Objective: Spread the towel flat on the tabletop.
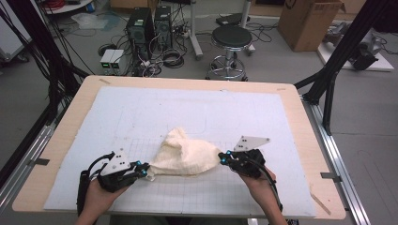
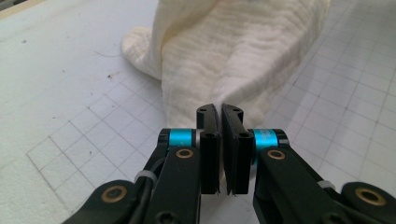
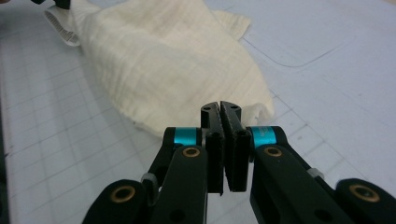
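Cream cloth, soft, crinkled weave with faint woven squares, bunched into a long humped mound between both grippers, one peak rising on its far side. Left gripper pressed together on the cloth's near-left corner: in the left gripper view, black jaws closed with fabric rising directly ahead of the tips and a rounded fold trailing off to the left of them. Right gripper likewise pinched shut on the opposite end; in the right gripper view, a thin hemmed edge of the cloth caught at the jaw tips, the rest spreading ahead and to the left, a ribbed border at the far end.

Underneath, matte white foam-like surface printed with a fine grid near the grippers, faint outlined shapes farther ahead. Pale wooden rim around it. Wide bare room ahead of and outward from each gripper, up to the edges.
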{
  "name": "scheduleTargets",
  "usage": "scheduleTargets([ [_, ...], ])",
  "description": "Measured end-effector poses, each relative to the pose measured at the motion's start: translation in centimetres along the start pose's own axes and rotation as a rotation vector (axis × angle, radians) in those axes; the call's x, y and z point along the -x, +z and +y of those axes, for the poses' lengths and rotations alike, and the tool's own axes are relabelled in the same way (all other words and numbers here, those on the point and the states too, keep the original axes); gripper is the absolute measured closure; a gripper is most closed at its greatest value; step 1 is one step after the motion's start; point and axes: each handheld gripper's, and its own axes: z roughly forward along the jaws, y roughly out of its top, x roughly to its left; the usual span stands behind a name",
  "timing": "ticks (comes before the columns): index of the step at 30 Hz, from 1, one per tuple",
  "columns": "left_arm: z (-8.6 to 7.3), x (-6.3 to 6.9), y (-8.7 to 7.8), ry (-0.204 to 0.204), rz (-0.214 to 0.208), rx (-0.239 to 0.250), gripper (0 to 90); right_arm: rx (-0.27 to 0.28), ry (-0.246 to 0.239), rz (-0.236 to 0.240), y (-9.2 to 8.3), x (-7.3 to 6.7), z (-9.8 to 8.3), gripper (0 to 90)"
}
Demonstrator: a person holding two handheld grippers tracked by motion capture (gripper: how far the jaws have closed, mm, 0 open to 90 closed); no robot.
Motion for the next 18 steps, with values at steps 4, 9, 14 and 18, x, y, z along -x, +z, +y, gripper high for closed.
scheduleTargets([
  [4, 0.0, 0.9, -0.2, 0.019, -0.011, -0.007, 85.3, 0.008, 0.002, 0.003, -2.0, -1.4, -1.1, 88.8],
  [9, -0.2, 2.3, -0.6, 0.043, -0.019, -0.024, 85.7, -0.026, -0.016, 0.021, -3.2, -3.8, -2.7, 88.7],
  [14, -1.0, 3.3, -1.0, 0.043, -0.037, -0.045, 85.8, -0.075, -0.013, 0.070, -2.7, -5.4, -4.1, 88.5],
  [18, -1.5, 3.3, -1.2, 0.031, -0.072, -0.055, 79.0, -0.075, 0.029, 0.118, -1.9, -5.1, -5.1, 83.1],
])
